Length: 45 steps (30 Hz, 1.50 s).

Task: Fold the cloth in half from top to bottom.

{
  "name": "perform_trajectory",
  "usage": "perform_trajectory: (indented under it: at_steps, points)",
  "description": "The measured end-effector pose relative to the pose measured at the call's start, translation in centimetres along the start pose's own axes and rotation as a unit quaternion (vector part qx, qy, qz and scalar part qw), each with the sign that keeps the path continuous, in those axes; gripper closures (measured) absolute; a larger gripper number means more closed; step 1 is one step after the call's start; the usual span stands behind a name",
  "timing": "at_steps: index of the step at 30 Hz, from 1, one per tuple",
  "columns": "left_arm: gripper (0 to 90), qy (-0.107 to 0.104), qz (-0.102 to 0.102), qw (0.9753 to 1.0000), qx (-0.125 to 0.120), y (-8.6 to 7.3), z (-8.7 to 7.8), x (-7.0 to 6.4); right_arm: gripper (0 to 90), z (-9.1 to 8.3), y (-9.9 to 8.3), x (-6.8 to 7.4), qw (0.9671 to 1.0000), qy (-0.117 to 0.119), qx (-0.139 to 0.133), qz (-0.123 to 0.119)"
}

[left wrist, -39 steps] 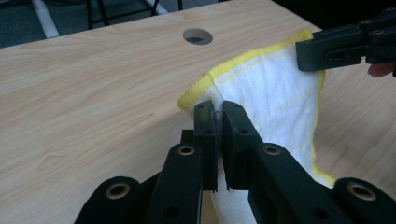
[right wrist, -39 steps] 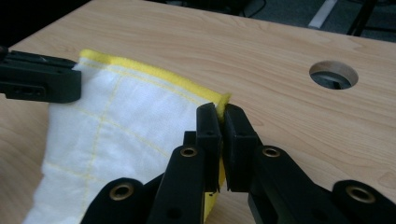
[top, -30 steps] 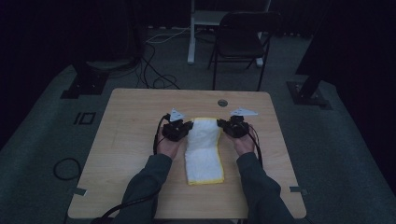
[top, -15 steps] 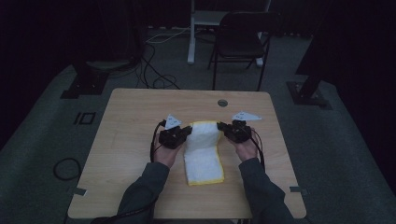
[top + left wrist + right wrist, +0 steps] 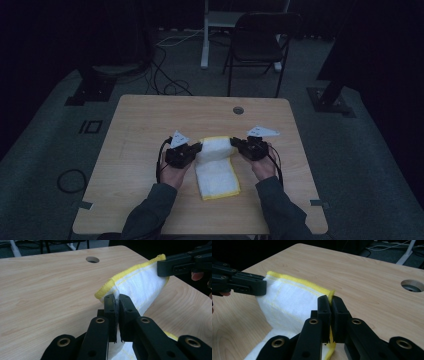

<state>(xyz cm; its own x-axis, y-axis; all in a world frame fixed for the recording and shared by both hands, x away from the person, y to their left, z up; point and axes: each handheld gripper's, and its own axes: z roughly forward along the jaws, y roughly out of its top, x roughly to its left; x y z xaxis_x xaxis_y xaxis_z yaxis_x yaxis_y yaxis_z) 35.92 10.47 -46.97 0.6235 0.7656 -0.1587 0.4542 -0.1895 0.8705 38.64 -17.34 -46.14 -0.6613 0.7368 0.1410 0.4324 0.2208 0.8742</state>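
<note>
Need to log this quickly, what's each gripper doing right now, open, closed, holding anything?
Left gripper: closed, clamped on a corner of the white cloth with yellow trim.
Right gripper: closed, clamped on the cloth's other far corner, at the yellow edge.

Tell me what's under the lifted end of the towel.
Under the raised end of the white towel is bare wooden table; its near part lies flat there. What that flat part covers can't be seen.
</note>
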Motion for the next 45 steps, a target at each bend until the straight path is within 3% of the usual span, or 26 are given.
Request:
perform_trajectory:
  at_steps: [27,45]
  points:
    - [86.3,-0.021,-0.013,0.9996,0.011,-2.7,-1.0,-1.4,87.7,-0.8,-2.7,0.7,0.9996,0.021,0.014,0.014]
    - [85.5,-0.036,-0.02,0.9985,0.036,-6.0,-1.6,-2.6,87.7,-1.5,-5.6,2.1,0.9989,0.031,0.033,0.014]
